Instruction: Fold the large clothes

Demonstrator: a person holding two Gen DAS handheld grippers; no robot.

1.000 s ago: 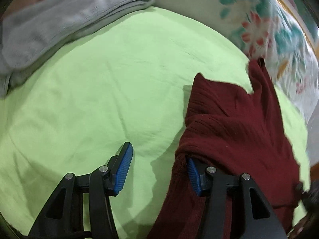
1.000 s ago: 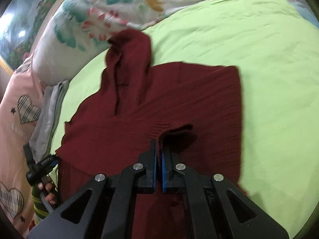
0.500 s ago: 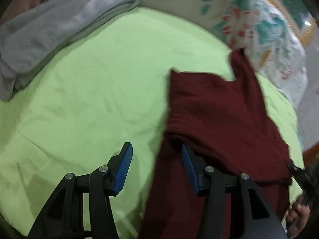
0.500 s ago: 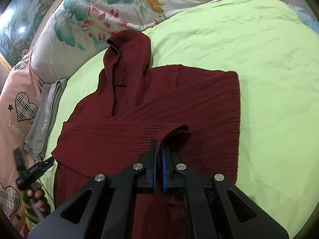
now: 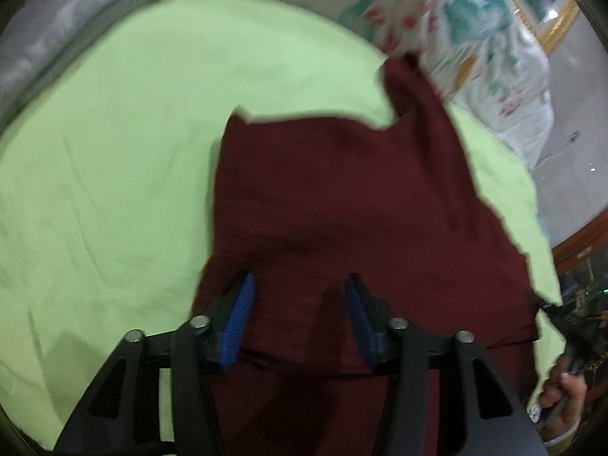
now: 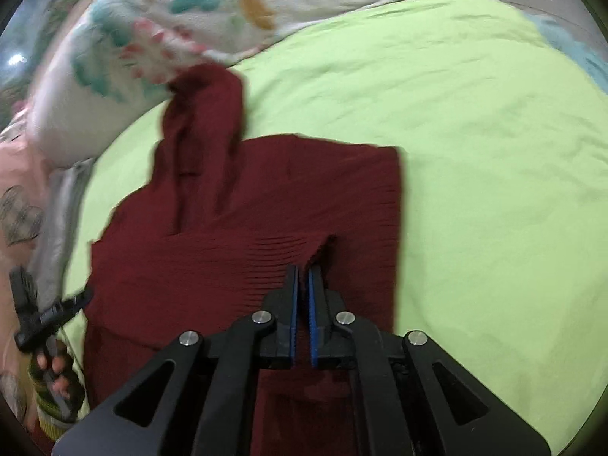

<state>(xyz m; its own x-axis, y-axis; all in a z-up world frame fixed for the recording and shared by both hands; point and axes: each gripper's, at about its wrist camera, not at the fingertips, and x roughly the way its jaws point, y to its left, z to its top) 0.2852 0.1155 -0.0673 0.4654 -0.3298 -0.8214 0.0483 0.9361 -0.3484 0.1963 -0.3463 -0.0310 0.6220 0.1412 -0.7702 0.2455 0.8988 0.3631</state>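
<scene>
Maroon sweater [image 6: 266, 205] pinched in right hand-held gripper [image 6: 303, 271]; left hand-held gripper [image 5: 300, 288] closing astride its edge.

Both wrist cameras look steeply down, close over the maroon sweater [image 5: 342, 197] on the green sheet [image 5: 114, 152] — shared ground, seen from opposite sides.

Bare sheet [image 6: 475, 152] open; floral pillow [image 6: 190, 19] blocks beyond.

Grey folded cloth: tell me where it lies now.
In the left wrist view the grey folded cloth lies at the upper left edge of the green sheet, apart from the maroon sweater.
</scene>
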